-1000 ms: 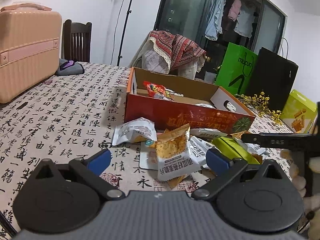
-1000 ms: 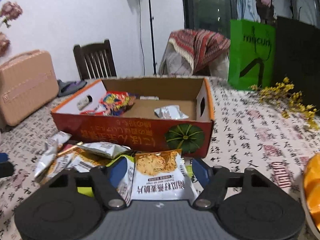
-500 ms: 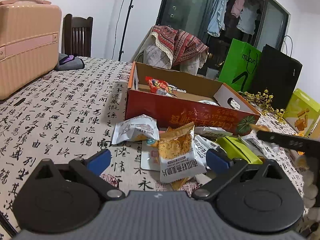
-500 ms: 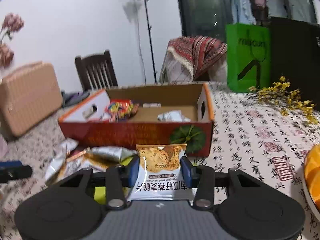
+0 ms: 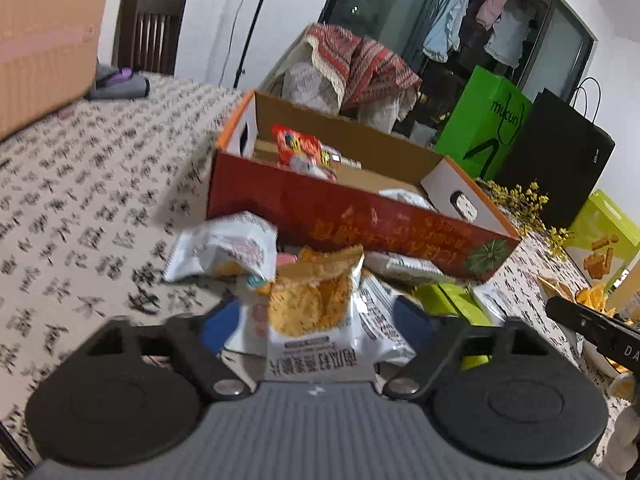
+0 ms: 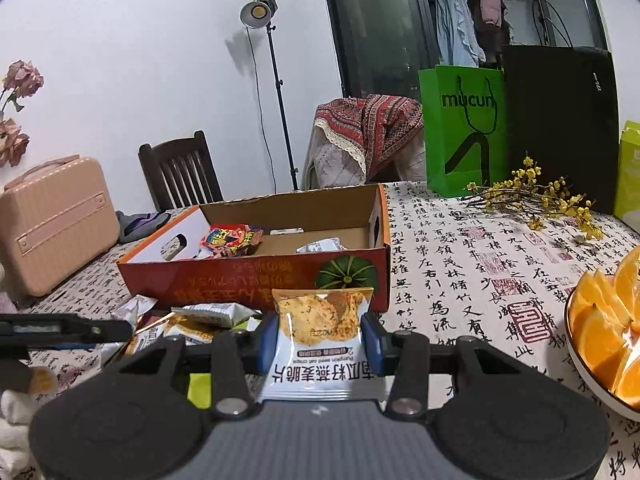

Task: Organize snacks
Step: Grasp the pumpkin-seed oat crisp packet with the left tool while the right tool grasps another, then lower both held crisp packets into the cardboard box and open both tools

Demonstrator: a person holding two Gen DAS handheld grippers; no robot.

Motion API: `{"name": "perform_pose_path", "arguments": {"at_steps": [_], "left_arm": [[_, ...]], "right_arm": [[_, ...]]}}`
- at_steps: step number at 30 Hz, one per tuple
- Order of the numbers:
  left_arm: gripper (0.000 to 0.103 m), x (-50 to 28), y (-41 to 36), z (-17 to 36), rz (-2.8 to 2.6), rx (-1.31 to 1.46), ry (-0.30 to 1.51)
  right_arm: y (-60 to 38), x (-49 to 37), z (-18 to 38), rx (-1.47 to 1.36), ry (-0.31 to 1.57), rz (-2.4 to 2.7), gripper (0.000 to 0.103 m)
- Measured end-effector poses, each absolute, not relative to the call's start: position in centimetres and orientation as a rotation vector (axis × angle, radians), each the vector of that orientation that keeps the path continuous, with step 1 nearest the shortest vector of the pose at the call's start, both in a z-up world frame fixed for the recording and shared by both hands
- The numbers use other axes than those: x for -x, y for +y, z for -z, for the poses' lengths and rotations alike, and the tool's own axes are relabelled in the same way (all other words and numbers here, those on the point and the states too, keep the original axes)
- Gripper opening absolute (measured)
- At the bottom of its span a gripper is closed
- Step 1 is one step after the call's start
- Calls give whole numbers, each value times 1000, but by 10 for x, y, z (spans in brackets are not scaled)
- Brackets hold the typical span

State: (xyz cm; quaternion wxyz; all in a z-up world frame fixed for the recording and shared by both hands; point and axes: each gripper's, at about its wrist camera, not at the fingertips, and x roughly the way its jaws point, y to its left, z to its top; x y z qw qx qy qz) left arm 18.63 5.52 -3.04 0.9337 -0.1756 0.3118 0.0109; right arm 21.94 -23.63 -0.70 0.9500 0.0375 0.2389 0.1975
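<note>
We sort snack packets beside a cardboard box (image 6: 256, 276).
Right tool (image 6: 320, 338) pinches an oat-crisp packet (image 6: 322, 328) — left tool (image 5: 316, 322) is closing around another packet (image 5: 310, 308), pads apart.

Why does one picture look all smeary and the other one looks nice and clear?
Left wrist view: motion blur smears the tablecloth writing and the snack packets. Right wrist view: sharp, the held packet print readable, the lamp casting a shadow on the wall. Both are fisheye, so edges bend.

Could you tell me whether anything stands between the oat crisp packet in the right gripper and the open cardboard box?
Only the box's own near wall. The right gripper holds the oat crisp packet just before it, so the packet likely must clear that wall. The box floor behind looks free.
</note>
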Motion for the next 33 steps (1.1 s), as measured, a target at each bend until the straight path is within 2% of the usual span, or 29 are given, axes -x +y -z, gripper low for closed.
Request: {"name": "perform_pose_path", "arguments": {"at_steps": [4, 8, 20, 33], "left_arm": [[53, -187, 60, 38, -9, 413, 668], [47, -181, 66, 39, -10, 442, 652], [47, -168, 61, 14, -2, 374, 567], [47, -192, 51, -31, -10, 276, 470]], "right_arm": [[-233, -217, 9, -77, 487, -413, 43], [-230, -215, 10, -74, 488, -424, 43], [-228, -213, 1, -57, 457, -417, 43], [-211, -248, -31, -22, 366, -403, 43]]}}
